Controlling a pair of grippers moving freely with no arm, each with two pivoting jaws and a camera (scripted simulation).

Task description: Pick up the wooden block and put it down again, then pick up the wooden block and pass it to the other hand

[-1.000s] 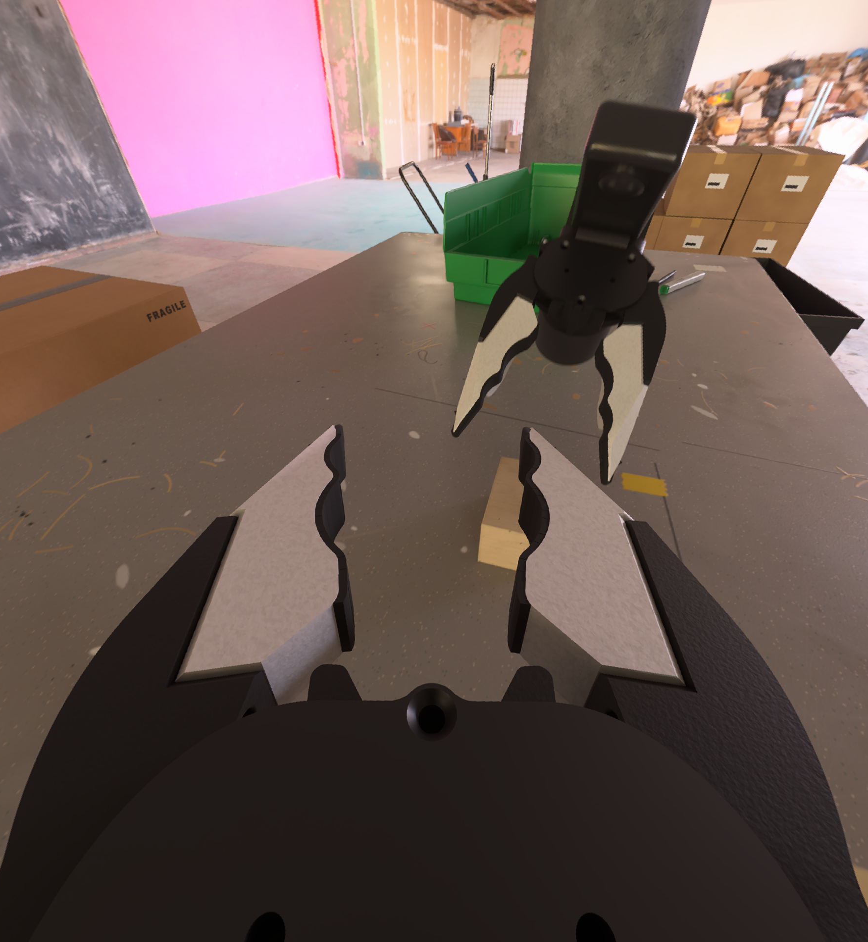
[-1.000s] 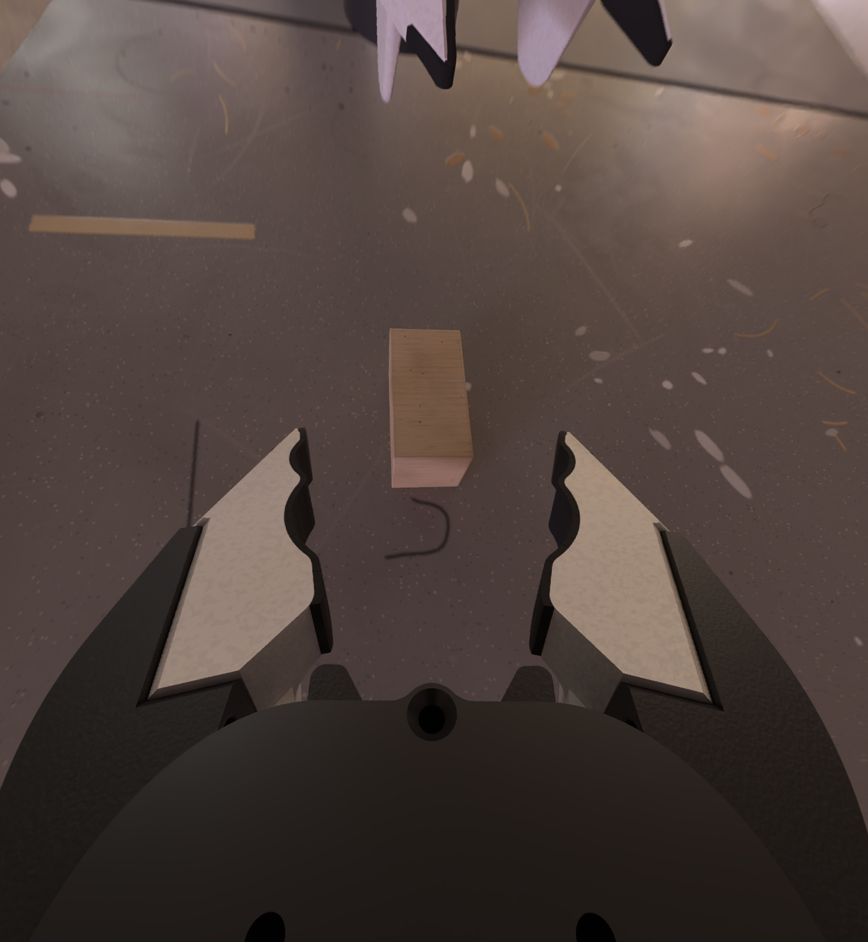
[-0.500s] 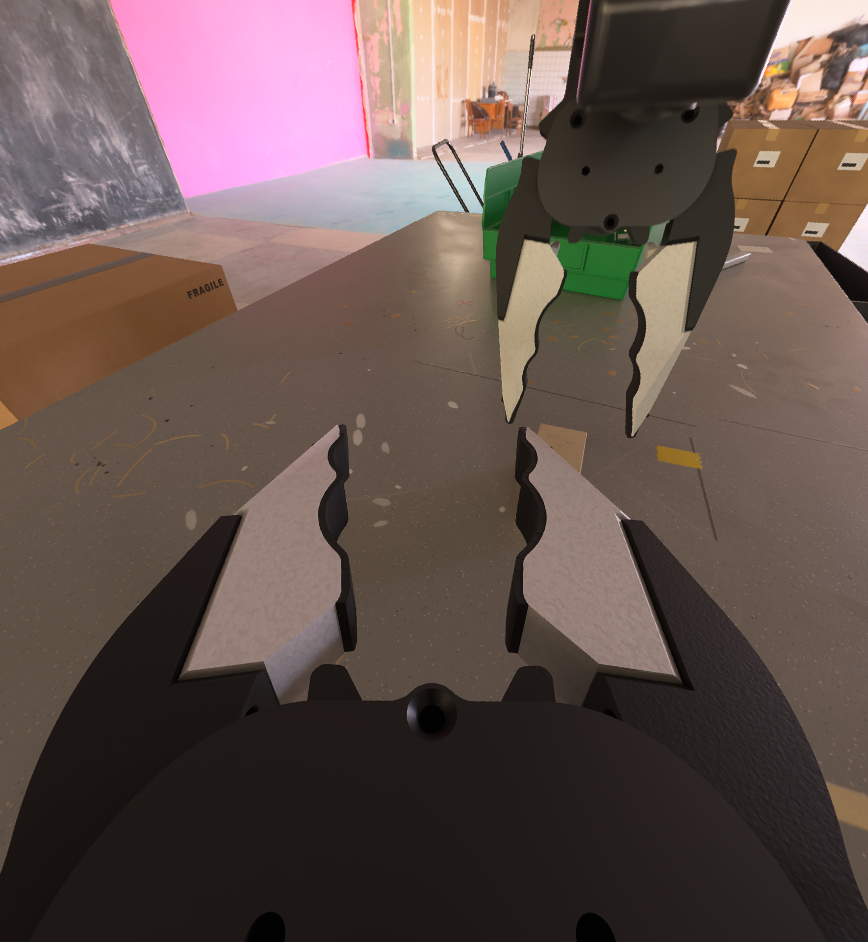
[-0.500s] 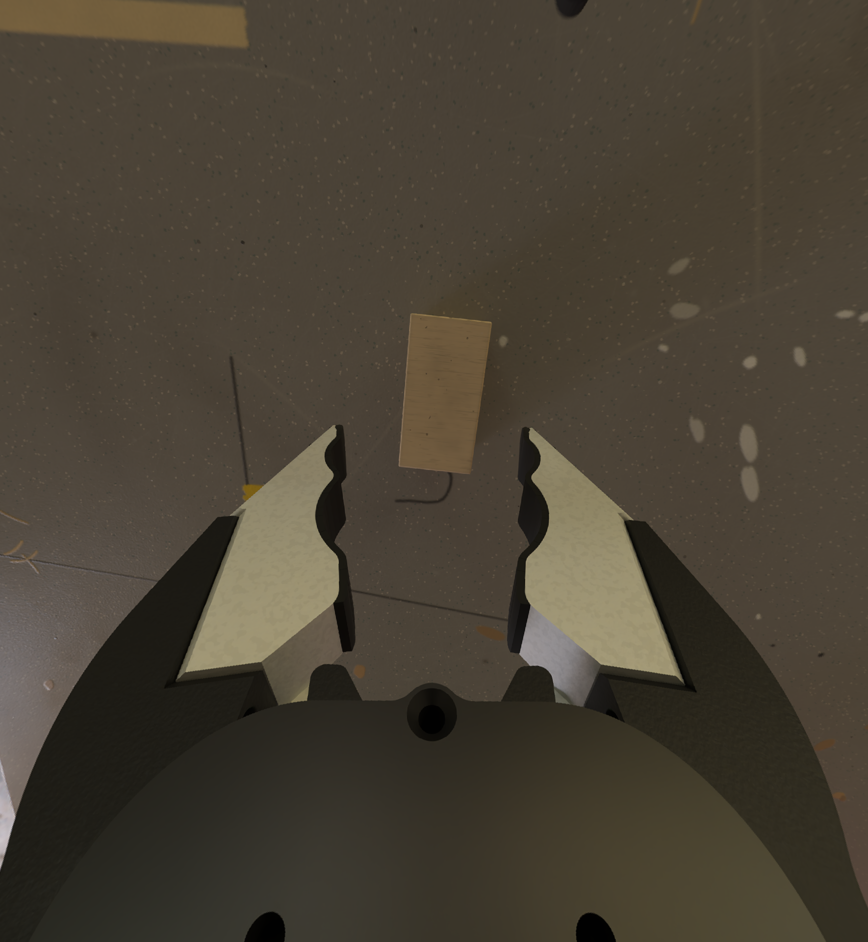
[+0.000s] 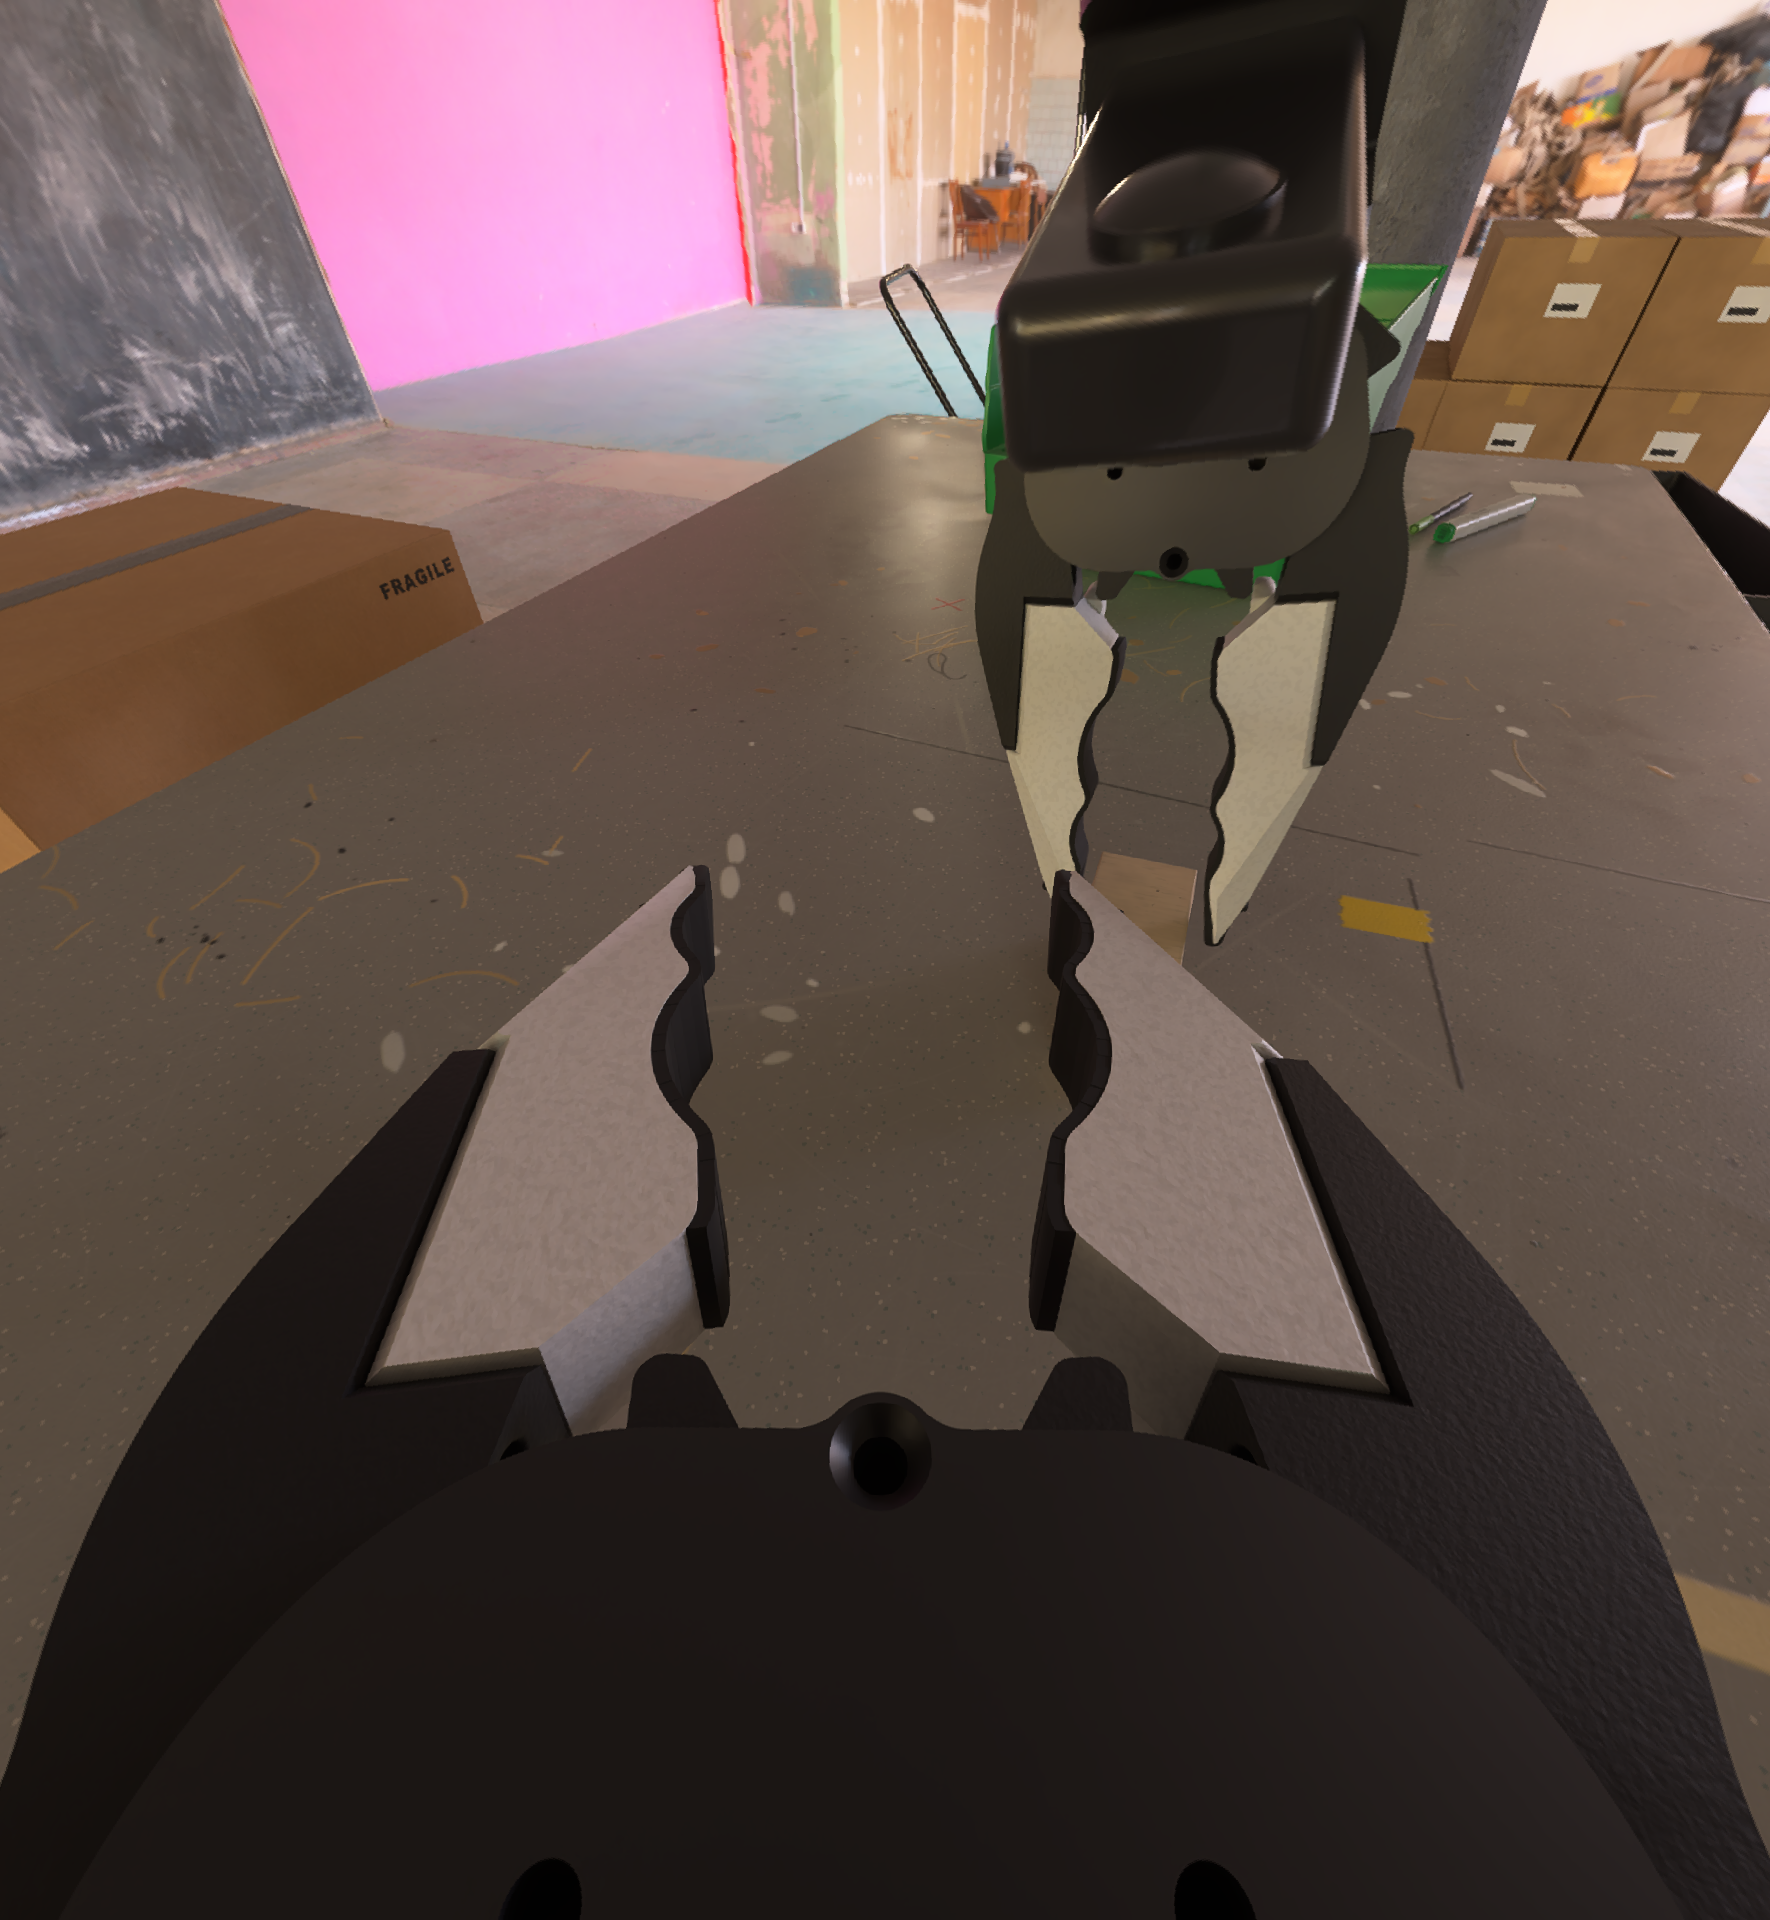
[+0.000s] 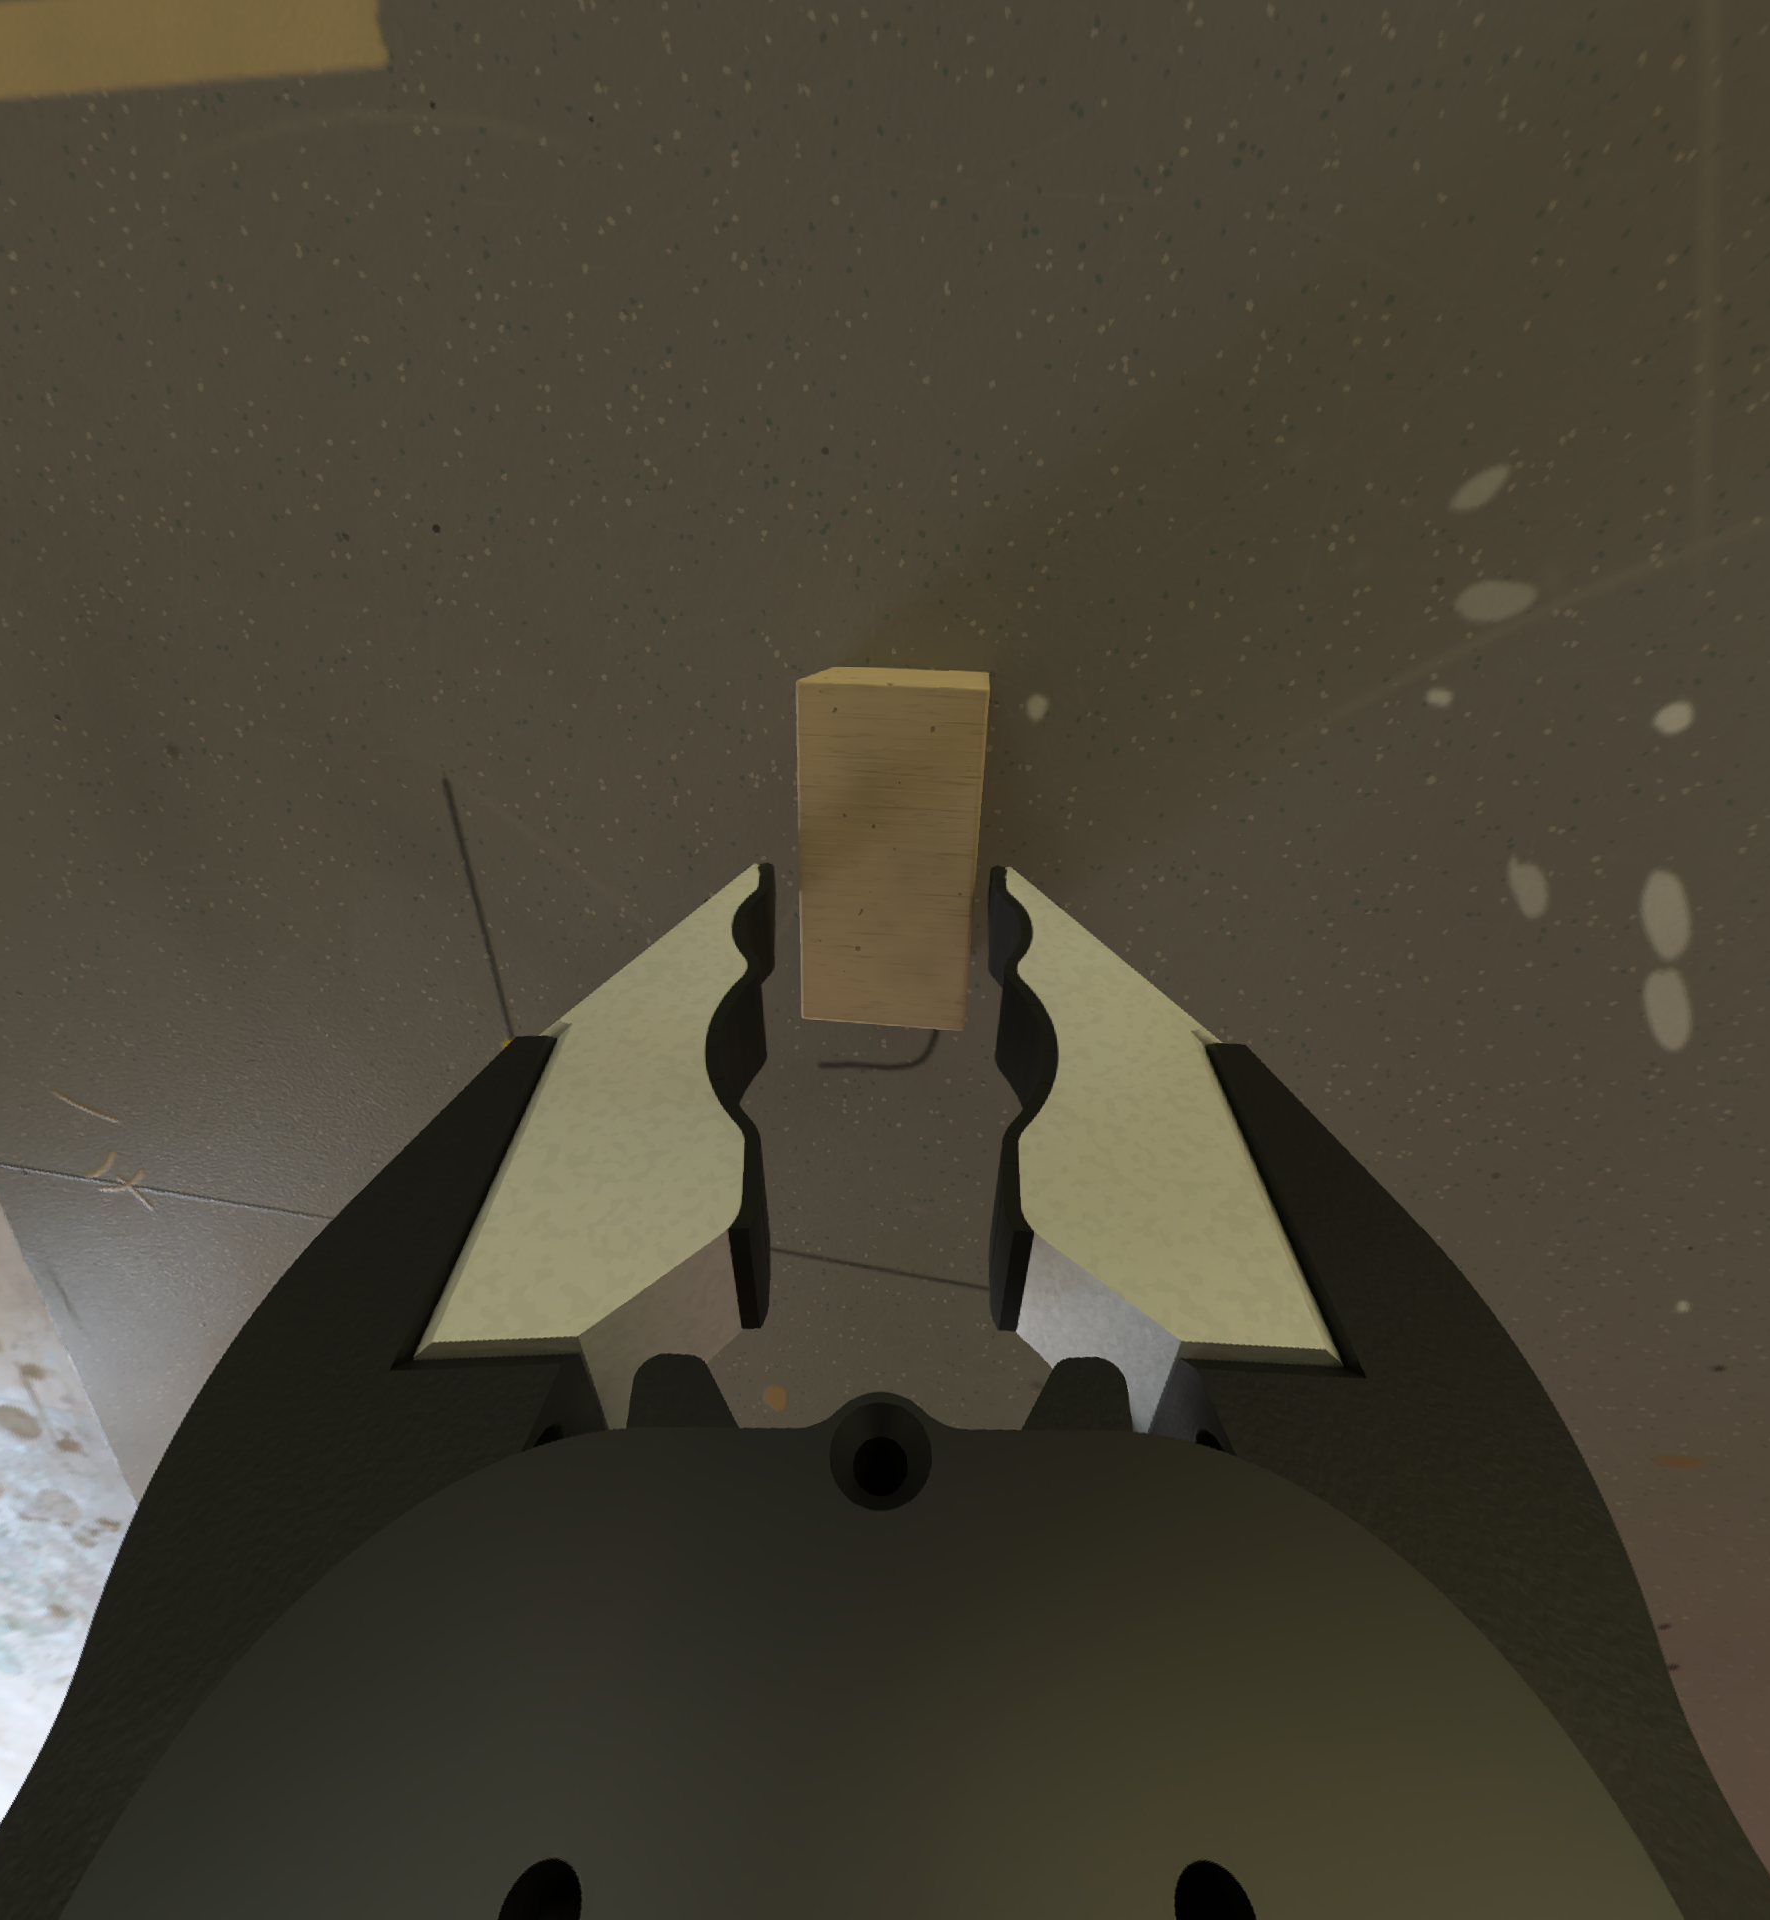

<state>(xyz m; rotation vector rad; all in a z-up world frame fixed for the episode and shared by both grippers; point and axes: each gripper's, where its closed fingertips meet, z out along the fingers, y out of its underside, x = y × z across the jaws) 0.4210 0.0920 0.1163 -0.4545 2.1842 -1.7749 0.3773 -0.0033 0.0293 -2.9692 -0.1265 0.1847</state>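
The pale wooden block [image 6: 886, 852] lies flat on the grey table [image 6: 341, 520]. My right gripper [image 6: 881, 883] points straight down at it, jaws open, one fingertip on each side of the block's near end, with small gaps. In the left wrist view the right gripper [image 5: 1141, 914] stands upright over the block [image 5: 1151, 899], which shows between its fingertips. My left gripper [image 5: 879, 883] is open and empty, low over the table, just in front and to the left of the block.
A green bin [image 5: 1400, 301] stands at the table's far end behind the right gripper, with markers [image 5: 1478, 516] beside it. Cardboard boxes [image 5: 1629, 343] are stacked beyond. A brown box [image 5: 185, 644] sits left of the table. Yellow tape [image 5: 1385, 920] lies right of the block.
My right gripper has come down over the block and narrowed its jaws around its near end. My left gripper has drawn back a little, still open.
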